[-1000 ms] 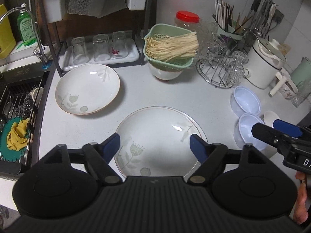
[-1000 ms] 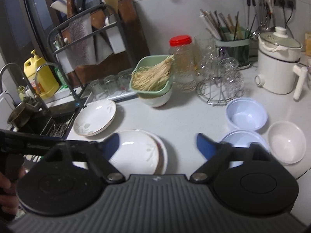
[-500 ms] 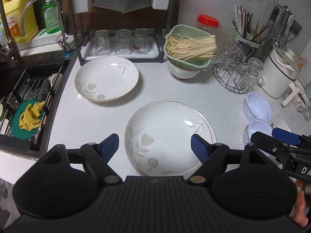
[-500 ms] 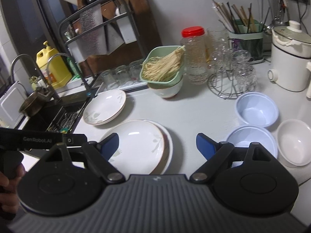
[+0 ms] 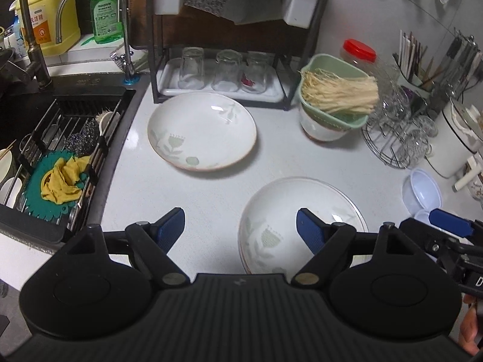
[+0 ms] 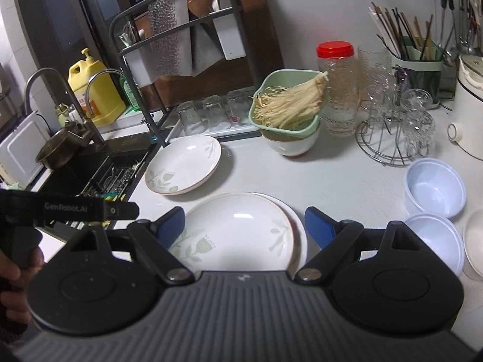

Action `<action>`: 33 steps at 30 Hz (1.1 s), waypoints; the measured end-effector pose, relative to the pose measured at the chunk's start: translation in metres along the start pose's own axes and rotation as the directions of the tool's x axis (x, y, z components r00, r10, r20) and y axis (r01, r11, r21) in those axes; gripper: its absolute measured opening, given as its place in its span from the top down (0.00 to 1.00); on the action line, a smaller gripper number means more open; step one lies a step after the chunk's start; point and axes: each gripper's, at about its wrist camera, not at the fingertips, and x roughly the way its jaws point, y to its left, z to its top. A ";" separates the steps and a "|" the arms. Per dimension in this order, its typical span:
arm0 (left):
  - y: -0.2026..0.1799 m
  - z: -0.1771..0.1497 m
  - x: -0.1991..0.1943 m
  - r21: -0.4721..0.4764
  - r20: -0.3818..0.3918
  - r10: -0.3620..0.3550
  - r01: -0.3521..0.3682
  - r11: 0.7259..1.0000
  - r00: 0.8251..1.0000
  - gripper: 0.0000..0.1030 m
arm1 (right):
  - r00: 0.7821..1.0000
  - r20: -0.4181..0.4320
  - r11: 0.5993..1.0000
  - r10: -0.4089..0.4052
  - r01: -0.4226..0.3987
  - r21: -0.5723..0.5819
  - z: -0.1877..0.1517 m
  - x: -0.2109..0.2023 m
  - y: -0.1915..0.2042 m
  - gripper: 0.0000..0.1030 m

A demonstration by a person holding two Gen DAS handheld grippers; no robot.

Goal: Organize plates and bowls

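- Green basket (image 6: 286, 111) holding pale noodles, nested in a white bowl, far counter (image 6: 347, 175).
- Two blue bowls (image 6: 434, 187), right, empty.
- Stacked plates (image 6: 241, 229) near; single plate (image 5: 202, 131) farther left.
- Left claw (image 5: 241, 229), right claw (image 6: 244, 226): wide, empty, angled downward.

We see bare worktop (image 5: 211, 193) between far plate (image 5: 201, 131) and near plates (image 5: 302, 223); rack (image 5: 220, 69), noodle basket (image 5: 332, 102) block behind

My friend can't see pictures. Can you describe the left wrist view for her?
An open black-and-blue left hand-held gripper hovers above a white kitchen counter, between two white flower-patterned ceramic plates: one beside the dark sink, one nearer. Pale noodles fill a green plastic basket.
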 end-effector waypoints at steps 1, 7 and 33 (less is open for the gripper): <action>0.005 0.003 0.001 -0.002 0.006 -0.001 0.001 1.000 1.000 0.18 | 1.000 -0.002 1.000 0.001 -0.001 0.003 0.002 0.003 0.003 0.15; 0.036 0.022 0.010 -0.030 0.029 0.007 -0.006 1.000 1.000 0.18 | 1.000 -0.011 1.000 0.011 -0.011 0.023 0.013 0.026 0.017 0.15; 0.127 0.060 0.081 -0.096 -0.017 -0.033 0.031 0.995 0.999 0.18 | 0.991 -0.131 0.995 0.007 0.006 0.103 0.043 0.122 0.066 0.21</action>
